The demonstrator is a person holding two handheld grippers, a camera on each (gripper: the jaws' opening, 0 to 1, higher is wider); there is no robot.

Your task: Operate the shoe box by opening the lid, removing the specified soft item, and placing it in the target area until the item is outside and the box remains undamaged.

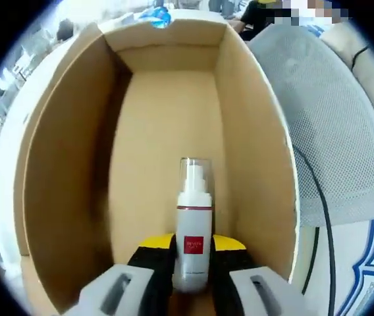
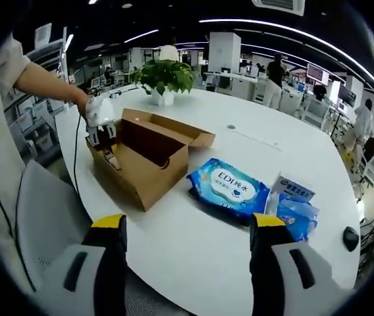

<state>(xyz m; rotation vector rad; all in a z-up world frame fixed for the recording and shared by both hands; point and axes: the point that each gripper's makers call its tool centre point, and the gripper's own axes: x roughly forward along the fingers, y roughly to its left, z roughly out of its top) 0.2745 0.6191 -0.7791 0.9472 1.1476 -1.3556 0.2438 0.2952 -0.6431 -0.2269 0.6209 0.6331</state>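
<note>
Shoe box [image 1: 62, 171] open; left gripper [image 1: 192, 260] clamps spray bottle [image 1: 193, 227] inside. Advise lifting straight, clear of walls. Right gripper [image 2: 187, 230] spread, idle.

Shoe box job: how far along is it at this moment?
Done: the brown cardboard shoe box stands open on the white table, lid flap folded out. In hand: the left gripper is inside the box, shut on a white spray bottle with a red label, which is not yet lifted out. Left: carrying it out and setting it down. The right gripper hangs open above the table.
</note>
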